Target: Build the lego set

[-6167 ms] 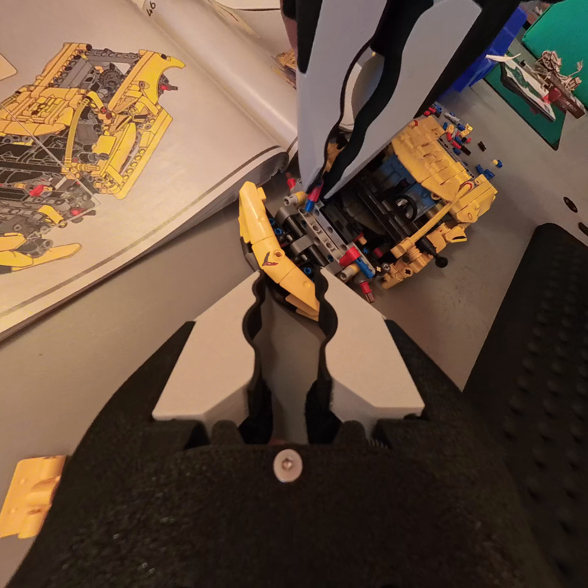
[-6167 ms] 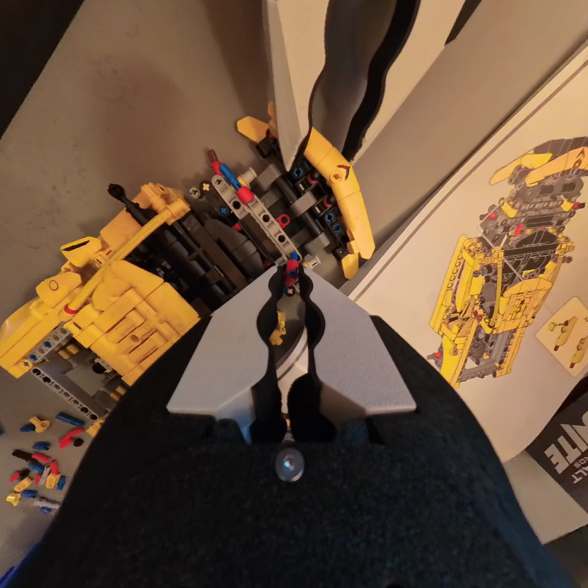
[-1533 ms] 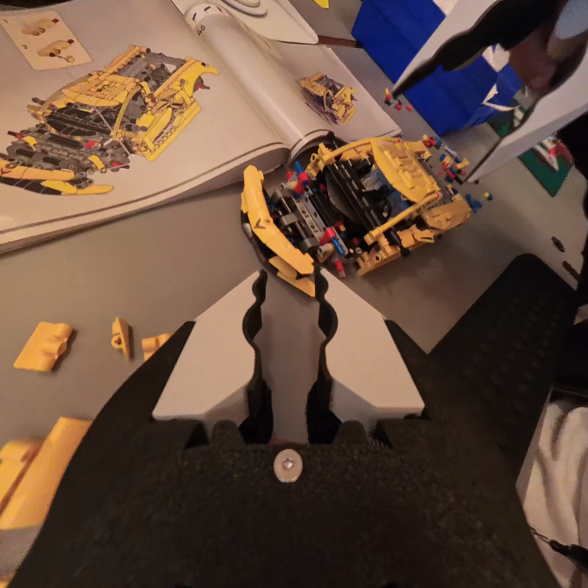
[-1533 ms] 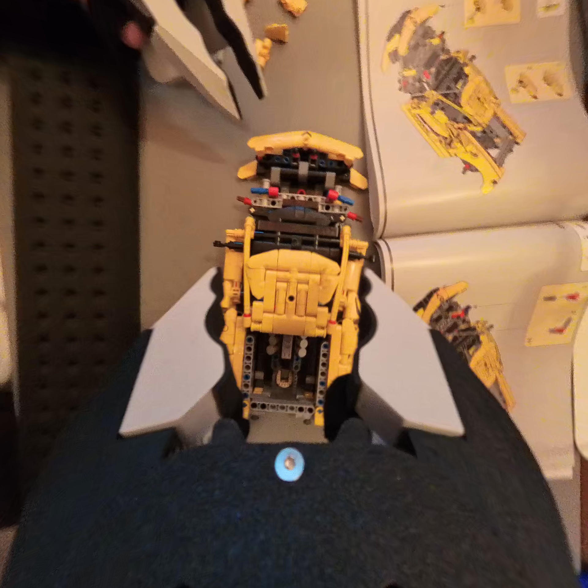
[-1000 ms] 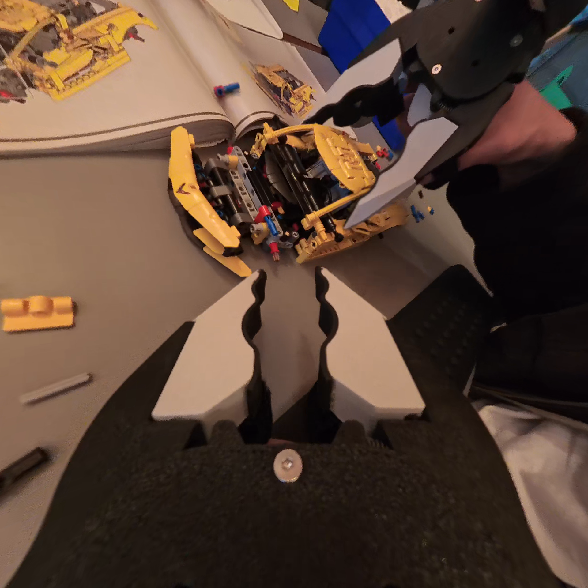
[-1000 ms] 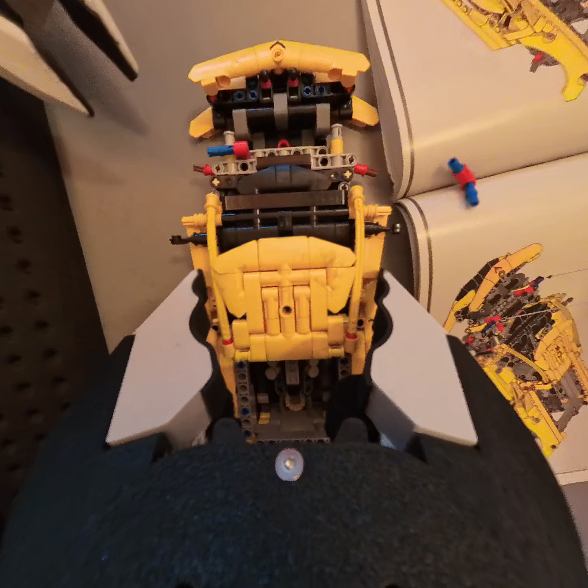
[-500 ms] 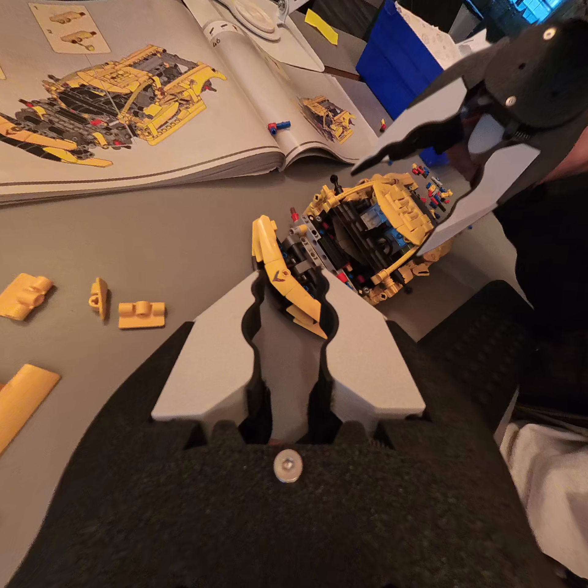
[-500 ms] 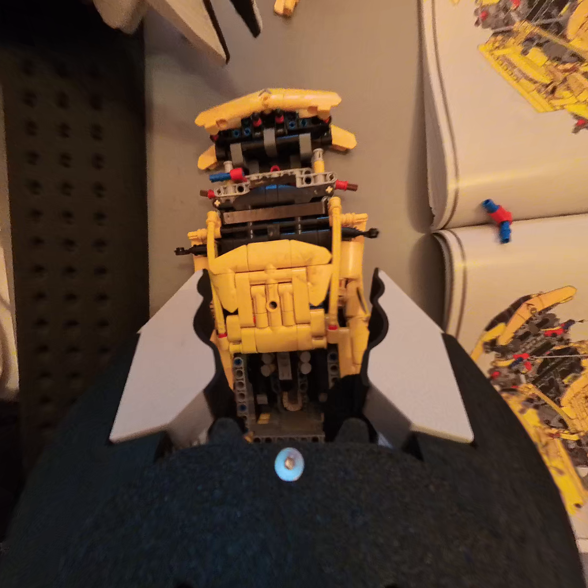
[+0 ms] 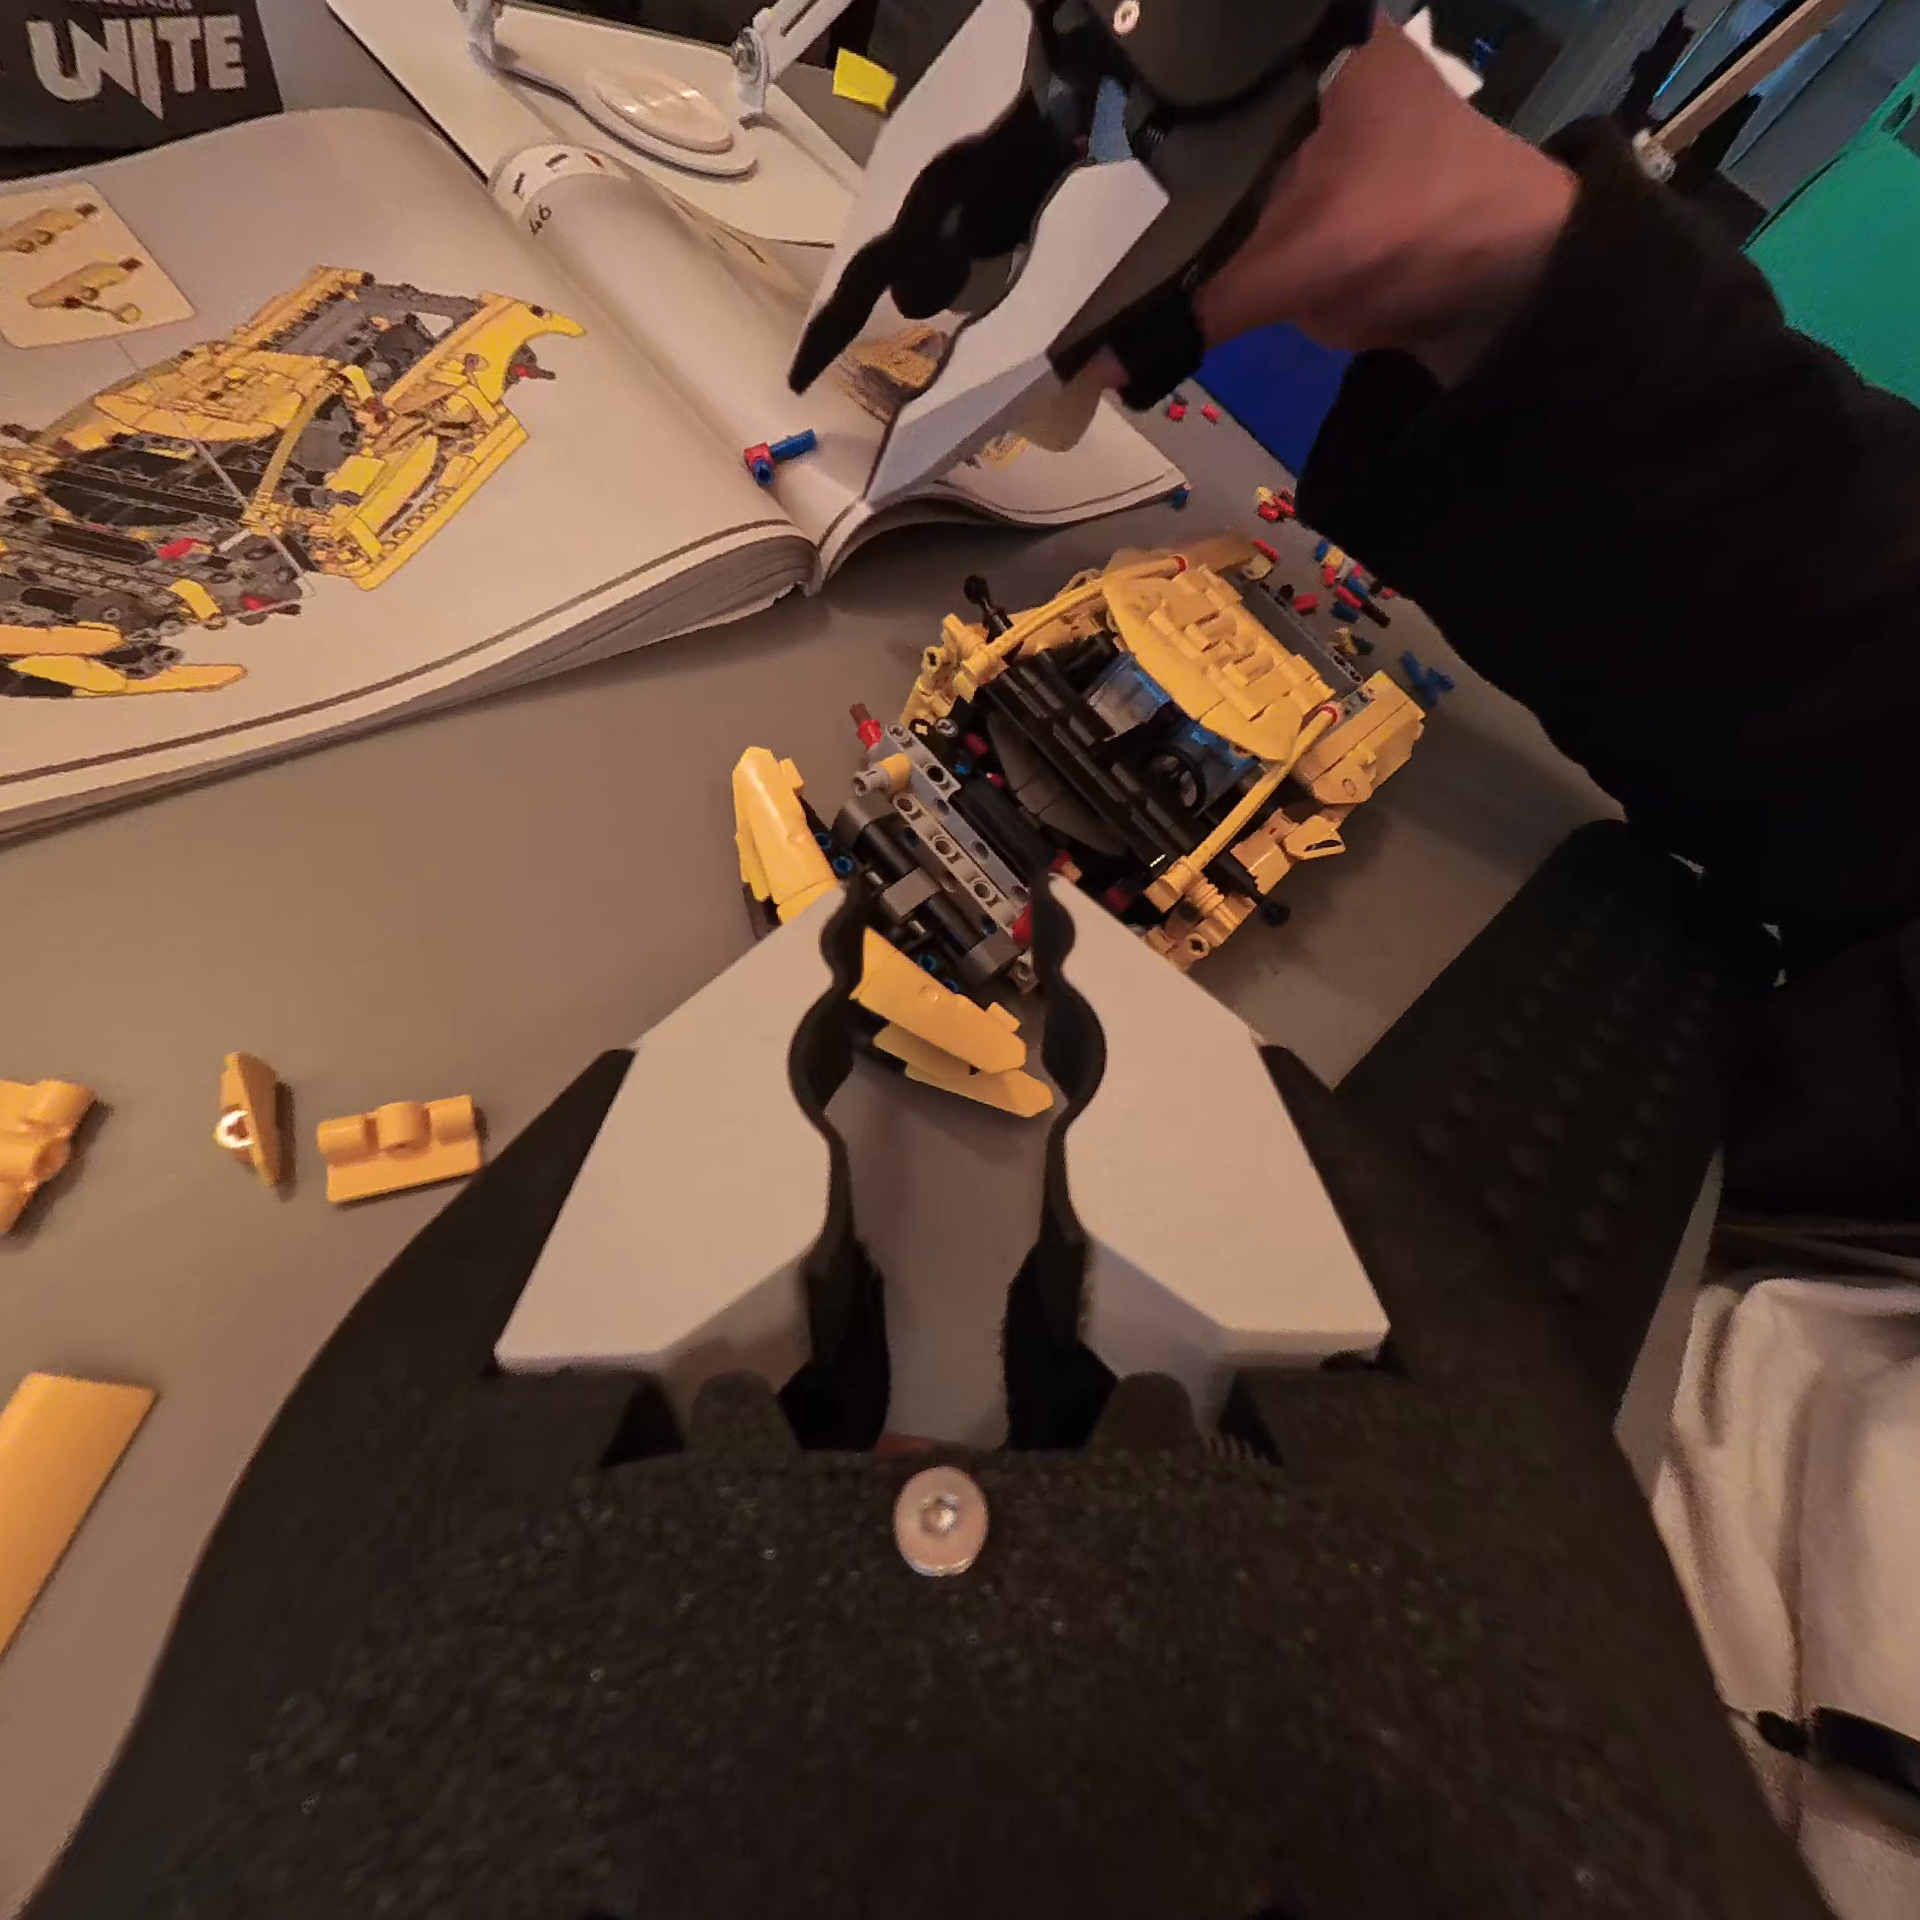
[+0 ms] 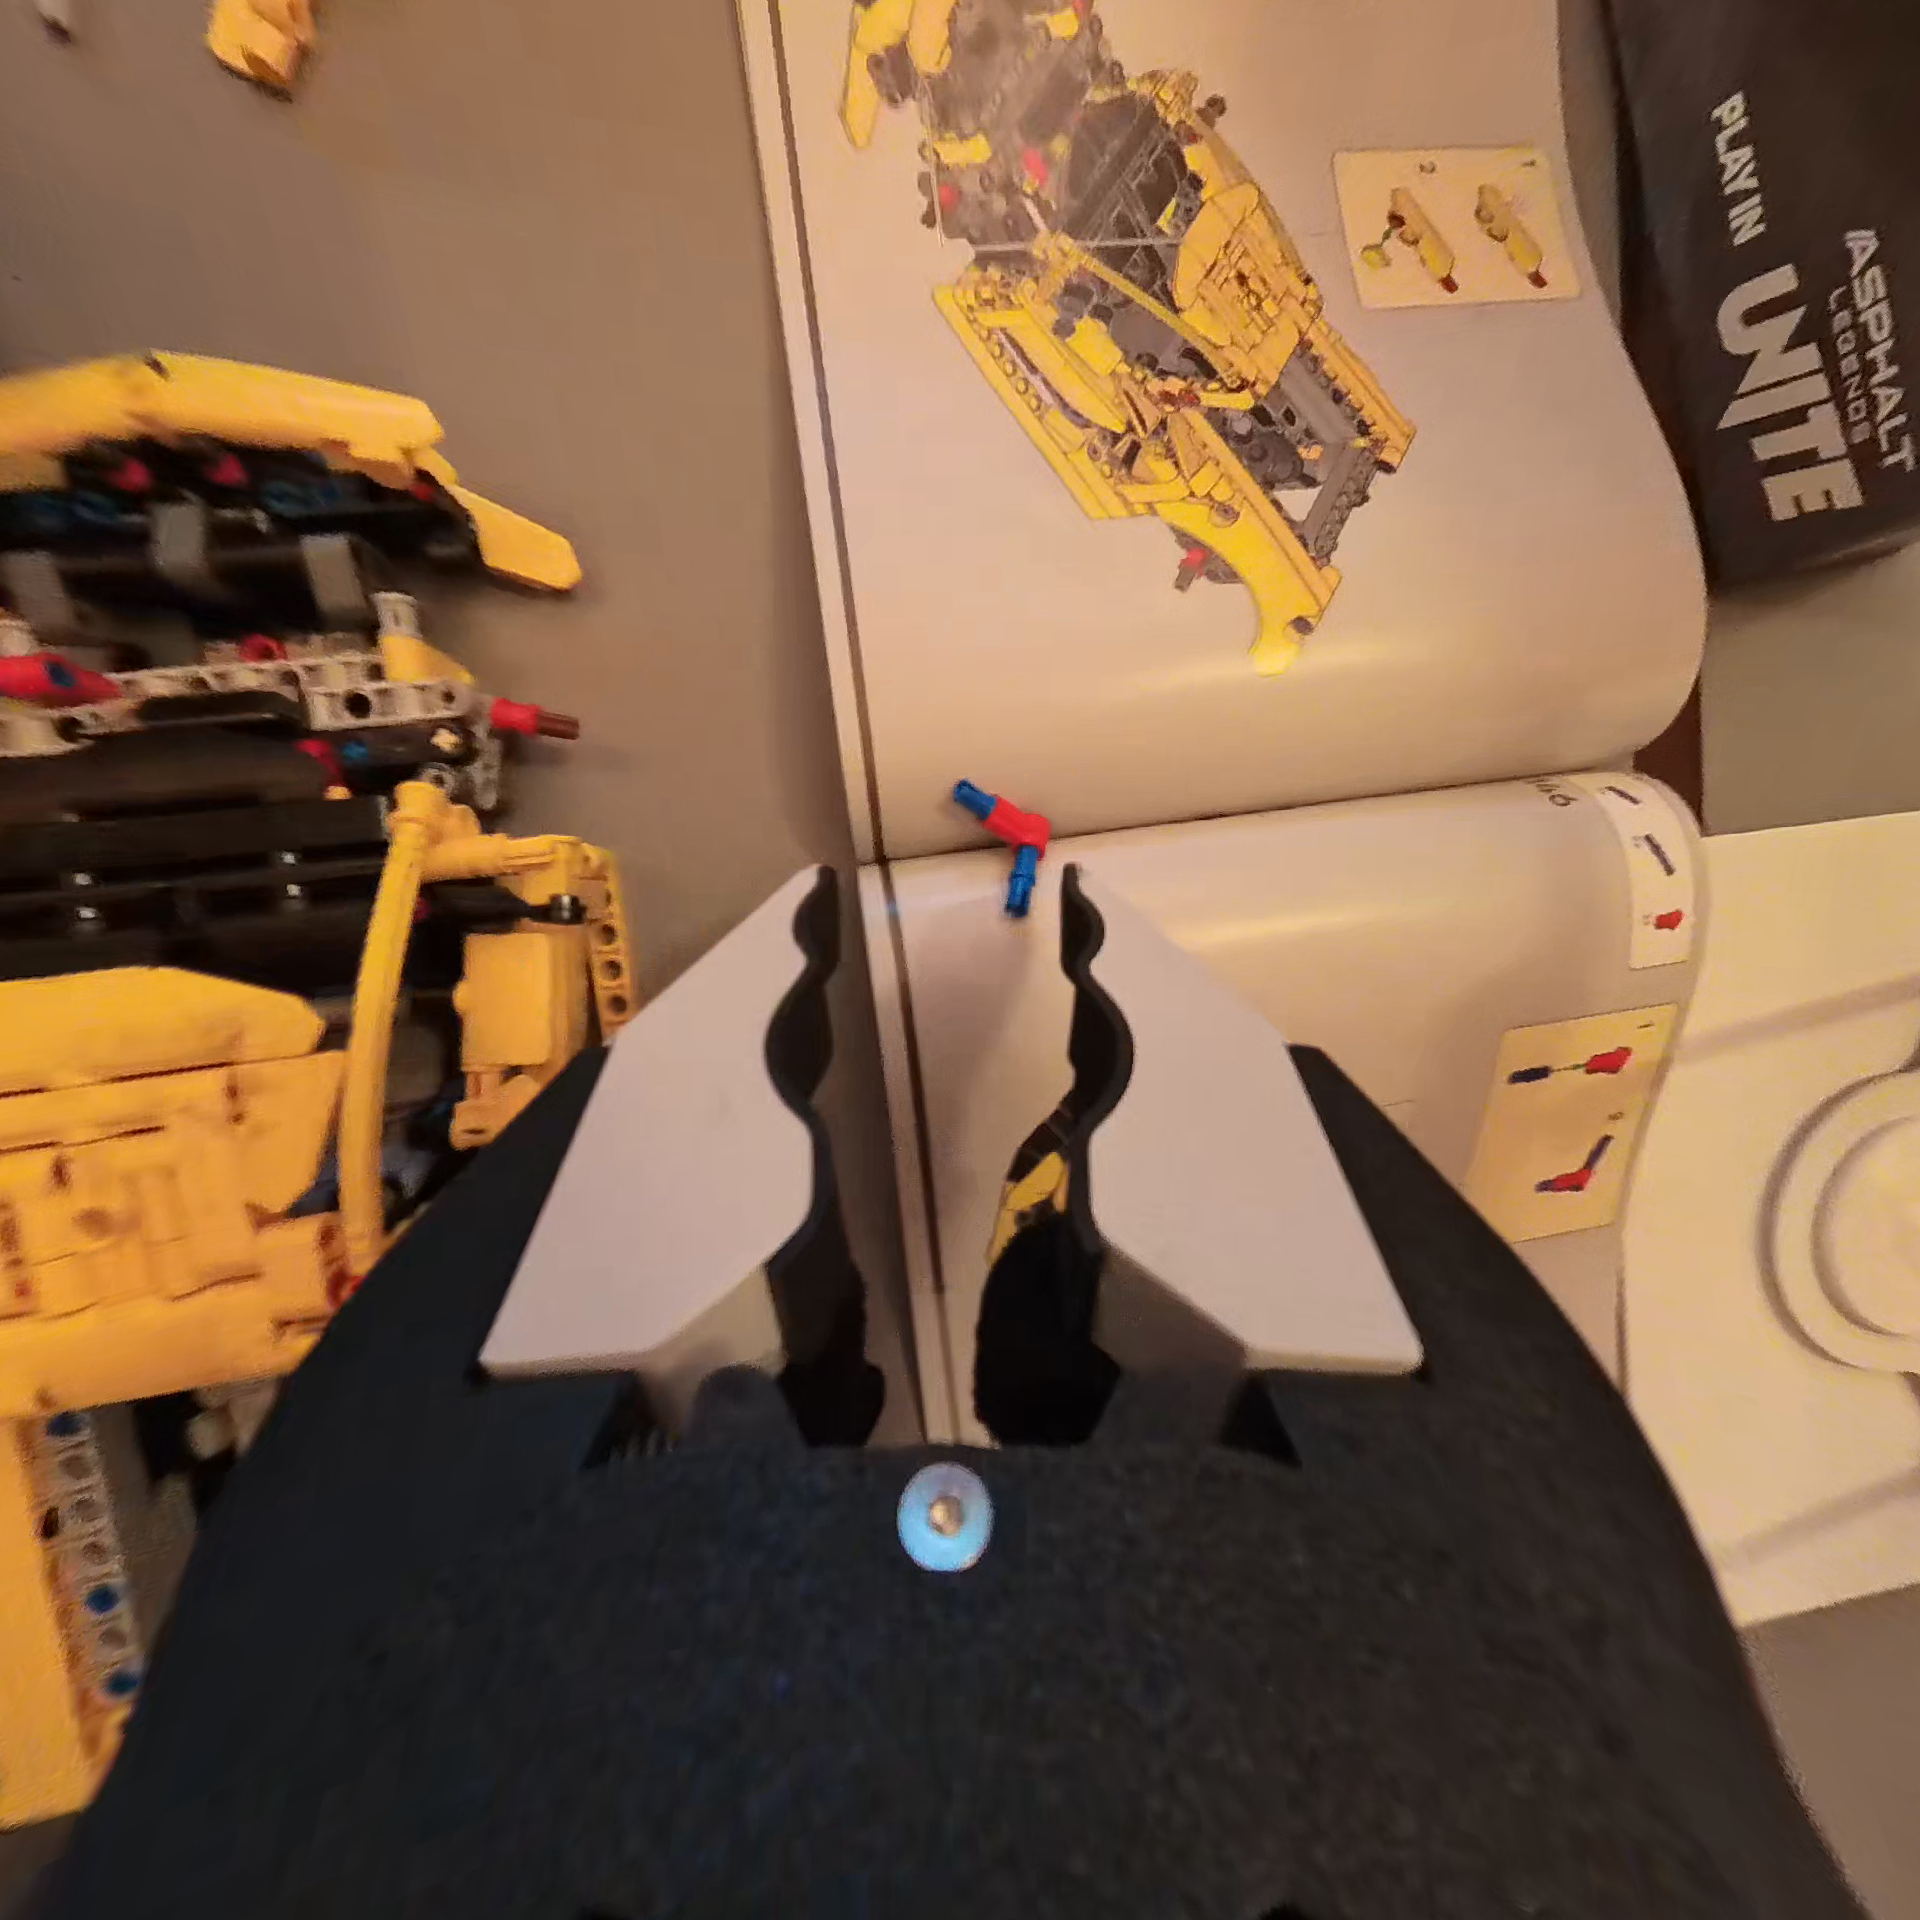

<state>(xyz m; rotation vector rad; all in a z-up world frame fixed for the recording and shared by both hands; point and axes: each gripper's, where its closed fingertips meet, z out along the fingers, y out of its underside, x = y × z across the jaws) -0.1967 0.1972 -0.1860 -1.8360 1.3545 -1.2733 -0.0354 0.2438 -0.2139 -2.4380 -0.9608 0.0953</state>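
Observation:
The yellow and black Lego car model (image 9: 1122,727) lies on the grey table and also shows at the left of the right wrist view (image 10: 260,935). My left gripper (image 9: 945,904) is open, and the model's yellow front bumper (image 9: 935,1018) sits between its fingers. My right gripper (image 10: 945,883) is open and empty, hovering over the open instruction manual (image 10: 1143,623). A small red and blue connector piece (image 10: 1003,842) lies on the page just past its fingertips. In the left wrist view the right gripper (image 9: 842,436) hangs above that piece (image 9: 779,452).
Loose yellow parts (image 9: 395,1143) lie on the table at the left. Several tiny pins (image 9: 1340,592) are scattered behind the model. A black perforated mat (image 9: 1558,1039) is at the right. A black box (image 10: 1787,260) and a white round stand (image 10: 1818,1247) border the manual. Spacing between my two grippers at the tips: around 20 cm.
My right gripper has left the model's rear and moved right over the manual, narrowing. My left gripper has moved forward, so the model's front now sits deeper between its fingers.

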